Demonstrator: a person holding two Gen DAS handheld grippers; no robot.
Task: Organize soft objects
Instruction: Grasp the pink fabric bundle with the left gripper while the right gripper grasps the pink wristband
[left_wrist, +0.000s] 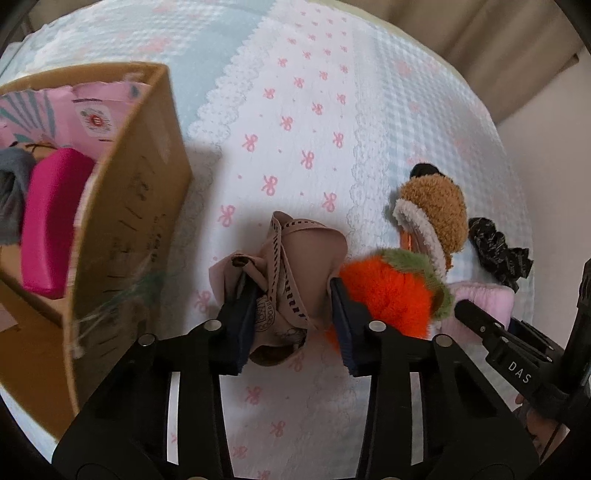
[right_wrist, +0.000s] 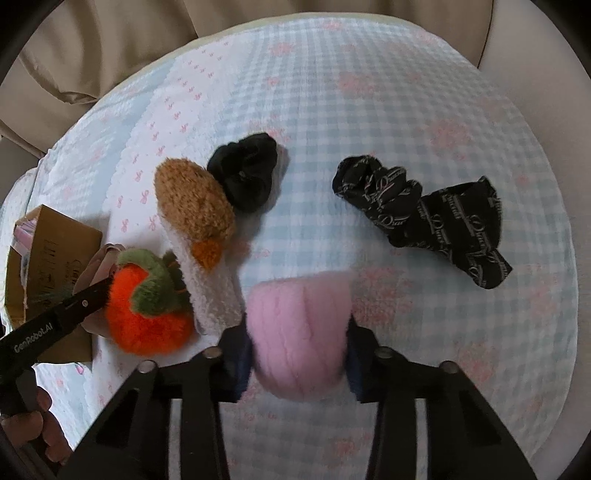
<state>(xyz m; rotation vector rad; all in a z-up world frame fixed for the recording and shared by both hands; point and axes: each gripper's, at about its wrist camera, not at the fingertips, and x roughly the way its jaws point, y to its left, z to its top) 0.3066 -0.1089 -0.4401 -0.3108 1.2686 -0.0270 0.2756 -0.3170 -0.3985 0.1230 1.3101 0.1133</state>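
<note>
My left gripper (left_wrist: 291, 291) is shut on a crumpled beige cloth (left_wrist: 295, 266) with a perforated strap, over the bedspread just right of the cardboard box (left_wrist: 122, 229). My right gripper (right_wrist: 297, 338) is shut on a pink fuzzy item (right_wrist: 299, 332), which also shows in the left wrist view (left_wrist: 484, 306). Beside them lie an orange plush with a green top (right_wrist: 147, 314) (left_wrist: 388, 291), a brown-and-white plush (right_wrist: 195, 206) (left_wrist: 436, 214), a plain black scrunchie (right_wrist: 245, 175) and a black patterned cloth (right_wrist: 432, 214) (left_wrist: 498, 251).
The box holds a magenta case (left_wrist: 51, 221), a grey cloth (left_wrist: 13, 195) and pink packaging (left_wrist: 99, 107). The bedspread (left_wrist: 295, 110) is blue check with pink bows. Beige curtains (right_wrist: 92, 44) hang behind the bed. The left gripper's body (right_wrist: 55, 321) reaches in at the right view's left.
</note>
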